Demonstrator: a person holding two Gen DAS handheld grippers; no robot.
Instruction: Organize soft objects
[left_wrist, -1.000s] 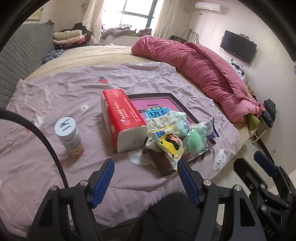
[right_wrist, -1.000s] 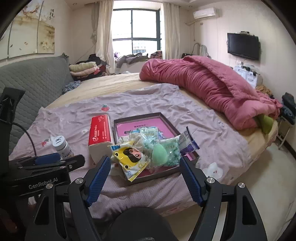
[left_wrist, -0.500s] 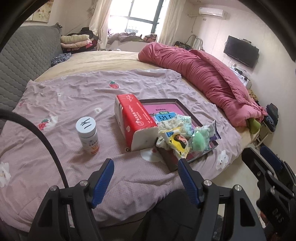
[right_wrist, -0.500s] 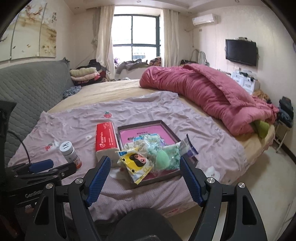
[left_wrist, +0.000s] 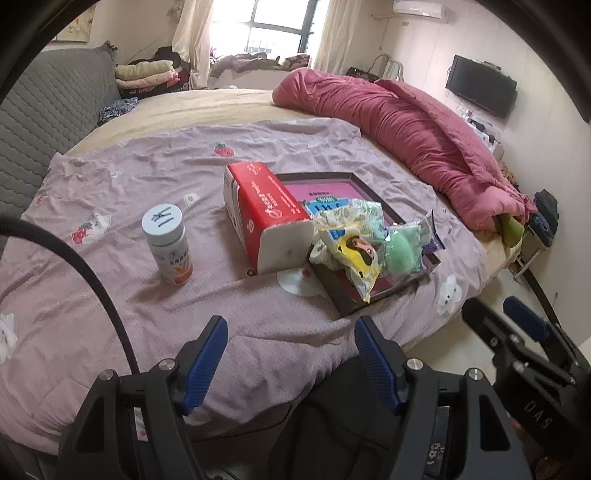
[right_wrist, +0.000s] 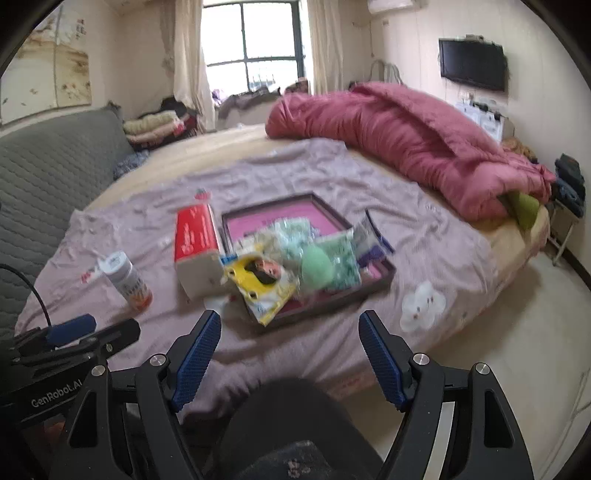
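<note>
A dark tray with a pink floor (left_wrist: 373, 297) (right_wrist: 384, 275) lies on the lilac sheet. In it are a yellow packet (left_wrist: 354, 251) (right_wrist: 258, 280), a green sponge in a clear bag (left_wrist: 399, 253) (right_wrist: 317, 266) and other soft packets. A red tissue pack (left_wrist: 266, 214) (right_wrist: 195, 240) leans beside the tray. My left gripper (left_wrist: 291, 354) is open and empty, held back over the near bed edge. My right gripper (right_wrist: 290, 350) is open and empty, also short of the tray.
A white bottle with an orange label (left_wrist: 168, 243) (right_wrist: 125, 277) stands left of the tissue pack. A pink duvet (left_wrist: 406, 125) lies along the right side of the bed. A grey headboard (left_wrist: 40, 118) is at left. Floor (right_wrist: 498, 350) is at right.
Both grippers have drawn back and up from the bed, so the tray and items look smaller and farther. Nothing was taken hold of. The right view is now blurred by motion.
</note>
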